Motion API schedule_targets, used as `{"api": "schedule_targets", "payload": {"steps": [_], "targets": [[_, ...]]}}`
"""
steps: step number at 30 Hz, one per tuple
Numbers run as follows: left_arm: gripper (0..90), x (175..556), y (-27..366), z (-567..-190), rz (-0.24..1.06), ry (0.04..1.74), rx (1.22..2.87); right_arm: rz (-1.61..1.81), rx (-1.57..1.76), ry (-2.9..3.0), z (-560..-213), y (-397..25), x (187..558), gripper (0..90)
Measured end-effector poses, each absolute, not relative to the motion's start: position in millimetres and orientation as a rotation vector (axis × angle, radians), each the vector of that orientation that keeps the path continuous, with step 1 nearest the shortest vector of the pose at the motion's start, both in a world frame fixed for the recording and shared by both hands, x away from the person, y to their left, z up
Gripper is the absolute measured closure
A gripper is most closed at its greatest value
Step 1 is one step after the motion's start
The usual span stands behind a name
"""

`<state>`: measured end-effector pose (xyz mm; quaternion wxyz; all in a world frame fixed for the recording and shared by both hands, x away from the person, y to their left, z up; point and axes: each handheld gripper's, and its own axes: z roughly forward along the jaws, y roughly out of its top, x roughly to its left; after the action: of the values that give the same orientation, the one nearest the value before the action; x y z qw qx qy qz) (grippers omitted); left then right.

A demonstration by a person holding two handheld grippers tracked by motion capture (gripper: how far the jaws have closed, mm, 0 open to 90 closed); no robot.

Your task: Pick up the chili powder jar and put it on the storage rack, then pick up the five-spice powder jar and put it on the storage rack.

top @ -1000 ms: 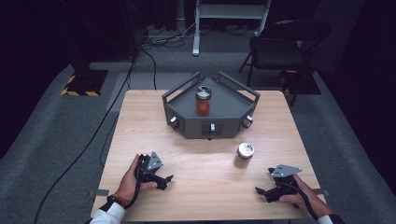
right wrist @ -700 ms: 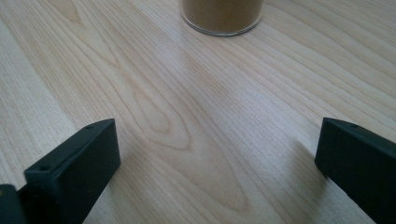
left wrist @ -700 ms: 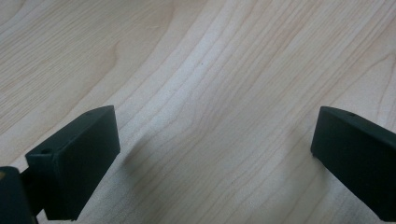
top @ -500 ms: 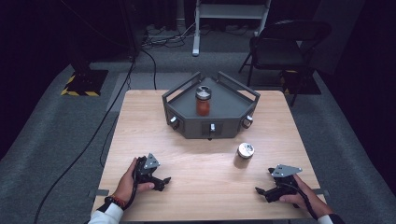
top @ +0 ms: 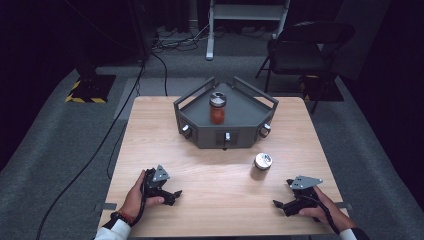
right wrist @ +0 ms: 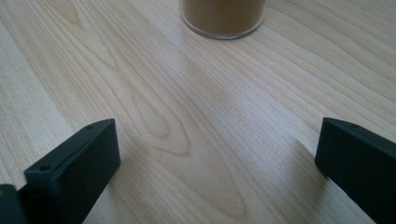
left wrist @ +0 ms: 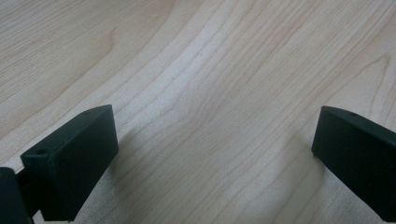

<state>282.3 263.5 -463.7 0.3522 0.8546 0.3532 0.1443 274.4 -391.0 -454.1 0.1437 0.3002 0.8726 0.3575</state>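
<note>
We see a pale wooden surface (top: pixel 220 170) with flowing grain. On it stands a small glass jar (top: pixel 261 166) with a shiny metal lid and brownish contents, near the right tool (top: pixel 283 204), whose black, blocky jaws stand wide apart and released, empty, low over the wood. In the right gripper view the jar's round base (right wrist: pixel 223 18) lies straight ahead. The left tool (top: pixel 172 195) is likewise released, holding nothing. Farther back sits a dark grey angular metal tray (top: pixel 245 107) carrying a red-filled jar (top: pixel 217 108). Compared with a moment earlier, we find both tools and the jars unmoved.
</note>
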Motion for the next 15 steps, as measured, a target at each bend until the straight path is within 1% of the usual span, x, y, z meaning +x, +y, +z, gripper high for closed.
{"api": "schedule_targets", "payload": {"steps": [15], "targets": [[0.2,281.3,263.2,-463.9,0.377,0.919,2.209,1.03,0.866,2.516,-454.0,-390.4,274.9,0.0]]}}
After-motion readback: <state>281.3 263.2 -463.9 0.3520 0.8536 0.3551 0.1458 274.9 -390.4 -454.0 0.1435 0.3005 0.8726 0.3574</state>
